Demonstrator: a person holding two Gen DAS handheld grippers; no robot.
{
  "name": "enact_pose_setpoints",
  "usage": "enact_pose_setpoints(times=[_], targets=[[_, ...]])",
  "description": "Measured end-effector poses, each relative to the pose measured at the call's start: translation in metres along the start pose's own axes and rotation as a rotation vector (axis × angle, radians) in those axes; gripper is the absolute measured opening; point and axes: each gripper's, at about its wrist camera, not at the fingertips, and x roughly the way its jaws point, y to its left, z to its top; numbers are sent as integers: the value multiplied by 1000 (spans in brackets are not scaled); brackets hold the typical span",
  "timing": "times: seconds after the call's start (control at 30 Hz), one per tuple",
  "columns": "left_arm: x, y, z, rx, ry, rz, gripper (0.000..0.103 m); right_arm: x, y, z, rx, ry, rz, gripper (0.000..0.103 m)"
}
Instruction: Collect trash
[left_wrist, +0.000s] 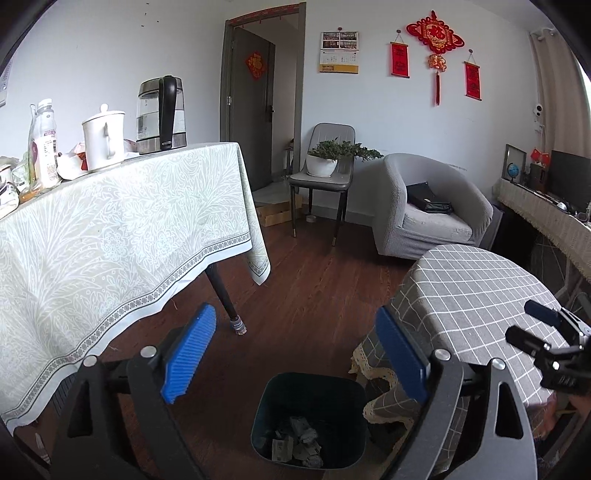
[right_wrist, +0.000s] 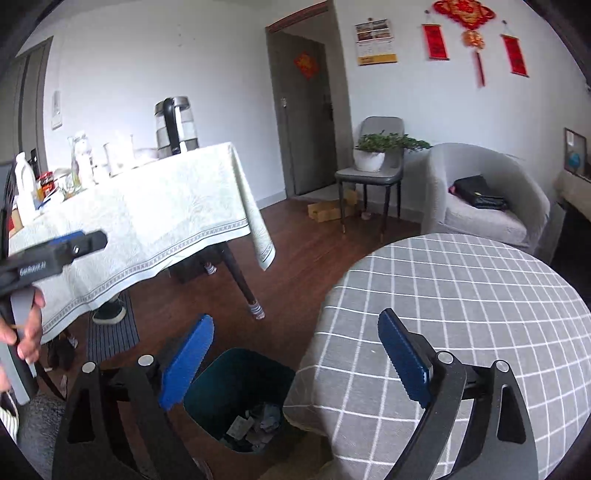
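Note:
A dark teal trash bin (left_wrist: 269, 402) stands on the wooden floor beside a round table with a grey checked cloth (left_wrist: 480, 280). Crumpled paper and wrappers (left_wrist: 299, 439) lie in its bottom. My left gripper (left_wrist: 295, 312) hangs above the bin, jaws wide apart and nothing between the blue pads. My right gripper (right_wrist: 295, 319) is also open and empty, spanning the bin (right_wrist: 210, 384) and the round table's edge (right_wrist: 461, 295). Each gripper shows in the other's view: the right gripper (left_wrist: 532, 325) over the round table, the left gripper (right_wrist: 74, 243) held by a hand (right_wrist: 26, 332).
A table with a pale floral cloth (left_wrist: 110, 229) carries a kettle (left_wrist: 162, 114), a white mug (left_wrist: 101, 138) and bottles. Behind stand a chair with a potted plant (left_wrist: 325, 158), a grey armchair (left_wrist: 432, 206) and an open door. A shoe (right_wrist: 109, 314) shows under the cloth.

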Motion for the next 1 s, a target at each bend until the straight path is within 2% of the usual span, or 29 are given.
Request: enact_pose_setpoints(times=[0.1,0.23,0.37,0.47,0.53,0.6,0.77,0.87,1.0], targets=[[-18,-9,-20,8,-2,-6,93,-32,-17,-10,27,-48,-68,99],[-46,-21,-40,16,-38,19,97,-74,-29,-26,21,-96,-174,99],[-62,-33,-52,26,-47,-5,99,-117,-35,-38,19,-139,-245,99],[-76,-39,-60,39,-101,-3,100,-143,-38,-51,10,-157,-290,99],[-87,-40,-64,32,-139,-51,100,-154,-42,-61,19,-162,-314,99],[-94,-42,-71,25,-162,-81,100,-165,-46,-71,25,-168,-331,99],[-95,-47,-87,34,-153,-54,100,-186,-56,-86,60,-210,-338,99],[-96,-47,-88,26,-158,-52,100,-181,-61,-89,64,-186,-333,99],[-90,-54,-90,62,-131,-43,100,-182,-62,-91,62,-197,-296,100]])
